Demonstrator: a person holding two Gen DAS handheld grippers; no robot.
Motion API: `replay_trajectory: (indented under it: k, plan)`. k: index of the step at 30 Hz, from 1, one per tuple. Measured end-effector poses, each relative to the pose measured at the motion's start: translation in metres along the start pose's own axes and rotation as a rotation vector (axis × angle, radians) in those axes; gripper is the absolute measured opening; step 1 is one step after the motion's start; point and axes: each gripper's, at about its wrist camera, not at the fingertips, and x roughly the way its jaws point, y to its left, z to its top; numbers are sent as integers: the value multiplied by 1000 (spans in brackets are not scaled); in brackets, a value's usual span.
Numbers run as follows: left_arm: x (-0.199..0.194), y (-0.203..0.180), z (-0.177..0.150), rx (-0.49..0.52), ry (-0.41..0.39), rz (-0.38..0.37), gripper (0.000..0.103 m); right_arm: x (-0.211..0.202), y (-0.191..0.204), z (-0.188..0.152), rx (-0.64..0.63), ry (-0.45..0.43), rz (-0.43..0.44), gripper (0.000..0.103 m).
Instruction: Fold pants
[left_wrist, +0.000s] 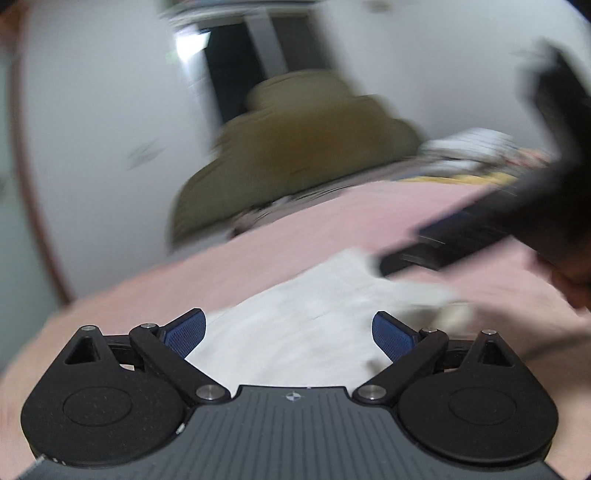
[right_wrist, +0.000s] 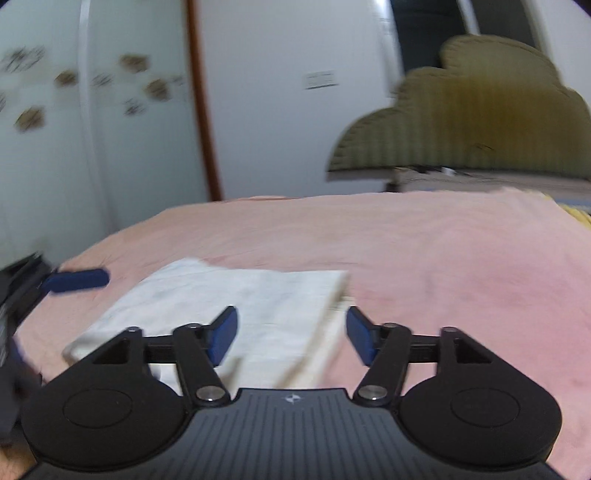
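Note:
The white pants (right_wrist: 236, 295) lie folded into a flat rectangle on the pink bed cover (right_wrist: 424, 251). My right gripper (right_wrist: 291, 334) hovers over their near right corner, jaws apart, the pads off the cloth. In the left wrist view the same pants (left_wrist: 295, 317) show blurred between the wide-spread blue pads of my left gripper (left_wrist: 288, 334), which holds nothing. One blue finger of the left gripper (right_wrist: 75, 280) appears at the pants' far left. The right gripper's dark body (left_wrist: 461, 236) reaches in from the right above the pants' far corner.
An olive scalloped headboard (right_wrist: 472, 122) stands behind the bed. Patterned bedding (left_wrist: 476, 155) lies at the far right. White walls, a brown door frame (right_wrist: 201, 110) and a dark opening (left_wrist: 232, 74) lie beyond. A hand (left_wrist: 569, 280) is at the right edge.

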Motion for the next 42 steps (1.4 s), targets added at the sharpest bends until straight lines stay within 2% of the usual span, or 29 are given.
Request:
replay_trajectory:
  k: [1,3,5,6,8,12,15,18,22,24,30,32,34,36,38,40,42]
  plan:
    - [3,19,-2,-92,32,23,97,8,7,2,-35,12,6,70]
    - [10,49,-9,-257,92,21,96,11,20,-2,-103,52,-17,70]
    - [17,66,-16,-347,157,1,94,18,32,-9,-187,104,-97,70]
    - [19,70,-17,-352,174,8,93,24,33,-13,-220,115,-128,72]
    - [20,67,-19,-321,181,52,94,25,30,-12,-208,113,-151,72]
    - [21,63,-18,-311,206,69,95,12,36,-6,-189,54,-144,72]
    - [22,61,-20,-302,224,78,96,11,44,-5,-194,35,-101,74]
    - [21,58,-22,-285,230,86,97,15,55,-8,-207,57,-68,74]
    - [21,58,-22,-289,240,86,98,26,58,-16,-224,105,-96,74]
    - [22,59,-23,-293,244,89,99,27,53,-18,-194,101,-94,79]
    - [22,60,-22,-279,238,99,99,27,44,-24,-138,100,-87,83]
    - [21,69,-19,-274,223,110,99,26,40,-24,-114,100,-74,83]
    - [23,89,-17,-310,218,118,99,26,29,-20,-61,114,-45,83]
    - [29,119,-18,-418,230,87,99,30,10,-16,24,129,-32,83]
    - [41,151,-25,-560,262,0,99,36,-15,-13,143,172,-6,83]
    - [57,177,-35,-698,320,-104,98,46,-40,-14,280,212,72,83]
    - [72,191,-43,-768,369,-193,98,57,-57,-16,362,253,148,82]
